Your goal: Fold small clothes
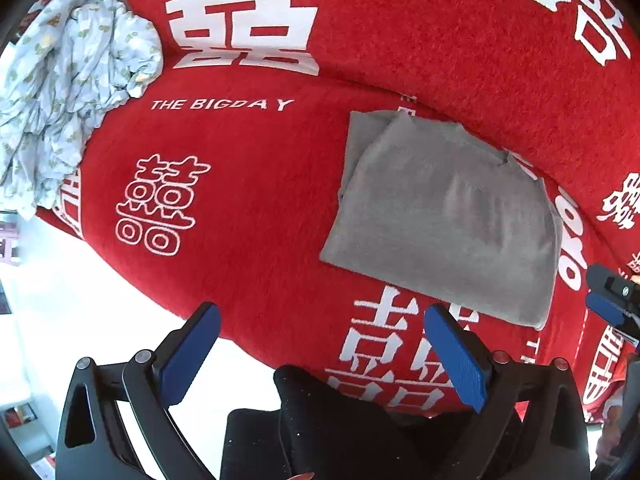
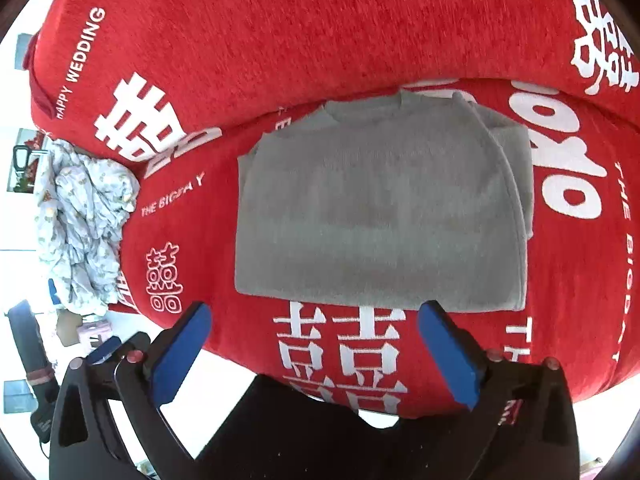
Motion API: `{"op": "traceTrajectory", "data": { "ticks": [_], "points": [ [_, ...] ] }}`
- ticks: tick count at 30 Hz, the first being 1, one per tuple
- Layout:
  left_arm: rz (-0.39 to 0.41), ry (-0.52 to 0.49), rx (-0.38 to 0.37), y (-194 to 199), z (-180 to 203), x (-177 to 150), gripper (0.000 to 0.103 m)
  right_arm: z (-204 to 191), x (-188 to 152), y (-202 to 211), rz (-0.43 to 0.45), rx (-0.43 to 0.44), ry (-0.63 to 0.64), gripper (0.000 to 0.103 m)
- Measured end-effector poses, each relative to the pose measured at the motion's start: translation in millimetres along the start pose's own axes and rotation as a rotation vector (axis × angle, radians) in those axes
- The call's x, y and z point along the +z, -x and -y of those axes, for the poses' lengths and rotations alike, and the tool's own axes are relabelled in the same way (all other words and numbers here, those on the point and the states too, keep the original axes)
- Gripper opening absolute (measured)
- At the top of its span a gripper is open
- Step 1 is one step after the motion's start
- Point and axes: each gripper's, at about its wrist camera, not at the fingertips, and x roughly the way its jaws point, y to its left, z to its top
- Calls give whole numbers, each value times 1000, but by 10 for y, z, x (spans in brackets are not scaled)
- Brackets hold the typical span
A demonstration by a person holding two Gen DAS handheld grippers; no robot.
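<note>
You are working over one red blanket (image 2: pixel 360 40) that is filling both views. One grey top (image 2: pixel 380 208) is lying folded at the centre of the right view; one patterned garment (image 1: pixel 72 80) is waiting crumpled at upper left. Your left gripper (image 1: pixel 320 356) and right gripper (image 2: pixel 314 356) are both hanging spread wide, holding nothing. Reach for the crumpled one next and flatten it first.

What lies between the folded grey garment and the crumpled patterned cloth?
Only the red cover with white print lies between grey garment and patterned cloth, in both wrist views.
</note>
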Motion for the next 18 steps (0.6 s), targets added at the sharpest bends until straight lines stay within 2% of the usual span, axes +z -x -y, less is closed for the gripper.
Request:
{"op": "traceTrajectory", "data": {
  "ticks": [3, 7, 18],
  "points": [
    [-7, -3, 9, 19, 28, -50, 102, 82, 7, -59, -45, 61, -43, 103],
    [-11, 9, 13, 55, 81, -97, 102, 202, -8, -109, -80, 96, -85, 103],
    [-11, 3, 51, 135, 226, -82, 102, 529, 34, -61, -83, 147, -149, 103]
  ]
}}
